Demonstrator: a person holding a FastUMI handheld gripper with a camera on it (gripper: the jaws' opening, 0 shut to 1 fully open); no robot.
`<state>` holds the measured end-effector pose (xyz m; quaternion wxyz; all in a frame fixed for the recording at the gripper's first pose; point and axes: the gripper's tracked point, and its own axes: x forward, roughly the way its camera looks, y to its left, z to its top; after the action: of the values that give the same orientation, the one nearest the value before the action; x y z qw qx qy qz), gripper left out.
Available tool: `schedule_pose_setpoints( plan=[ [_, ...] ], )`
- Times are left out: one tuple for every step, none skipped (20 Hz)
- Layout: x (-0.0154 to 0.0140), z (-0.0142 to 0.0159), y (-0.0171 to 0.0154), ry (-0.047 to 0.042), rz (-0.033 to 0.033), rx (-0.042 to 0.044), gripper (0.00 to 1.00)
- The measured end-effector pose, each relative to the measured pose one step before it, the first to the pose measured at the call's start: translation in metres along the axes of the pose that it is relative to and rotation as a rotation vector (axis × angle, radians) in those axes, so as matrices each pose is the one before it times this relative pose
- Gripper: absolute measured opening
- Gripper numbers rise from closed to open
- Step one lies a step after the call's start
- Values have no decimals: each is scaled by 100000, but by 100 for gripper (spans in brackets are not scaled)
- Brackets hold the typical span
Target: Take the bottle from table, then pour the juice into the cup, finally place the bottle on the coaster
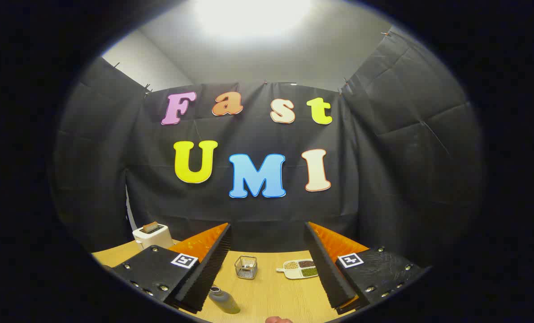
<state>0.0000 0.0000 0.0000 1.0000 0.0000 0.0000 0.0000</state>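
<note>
Nearest of all, a small rounded bit of something pinkish (pixel 279 319) peeks in at the tabletop's near edge; what it is cannot be told. The hand-held gripper (pixel 267 264) hangs above the tabletop (pixel 275 296) with its fingers spread wide and nothing between them. Just inside the left finger, low and close, stands the grey bottle (pixel 223 299), seen from above with its dark cap towards the finger; it appears untouched. Farther off, between the fingers, sits a small clear ribbed cup (pixel 246 267), and to its right a divided dish of grains (pixel 301 269), partly hidden by the right finger. Far left, beyond the left finger, a white toaster (pixel 152 235) holds a slice of bread. No coaster can be made out. The first step looks to be in hand: the bottle is not yet taken. The next move likely calls for dropping the hand-held gripper and shifting it left so the bottle's body lies between both fingers before closing.
</note>
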Motion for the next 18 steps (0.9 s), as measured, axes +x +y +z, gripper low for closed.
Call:
schedule_pose_setpoints(
  plan=[
    [51, 183, 307, -287, -60, 249, 98],
    [13, 195, 266, -298, -70, 118, 98],
    [87, -48, 226, 195, -80, -239, 98],
    [-11, 17, 311, 715, 471, -161, 98],
    [17, 67, 608, 248, 1390, -246, 98],
    [-44, 174, 256, 81, 394, -176, 98],
    [-88, 290, 82, -595, 332, 377, 98],
    [-160, 402, 150, -954, 385, 759, 98],
    [-146, 388, 281, -1083, 353, 833, 98],
    [63, 87, 72, -166, -440, 263, 98],
    [-116, 81, -114, -350, -415, -718, 98],
    [7, 200, -71, -214, -327, -1044, 98],
    [-96, -84, 194, 293, 246, -704, 98],
    [-59, -103, 173, 321, 767, -117, 98],
    [-15, -132, 168, 339, 403, 490, 98],
    [1, -203, -76, 488, -273, 574, 98],
    [13, -314, -149, 334, -498, 435, 98],
    [79, -221, -112, 418, -661, 403, 98]
  ],
)
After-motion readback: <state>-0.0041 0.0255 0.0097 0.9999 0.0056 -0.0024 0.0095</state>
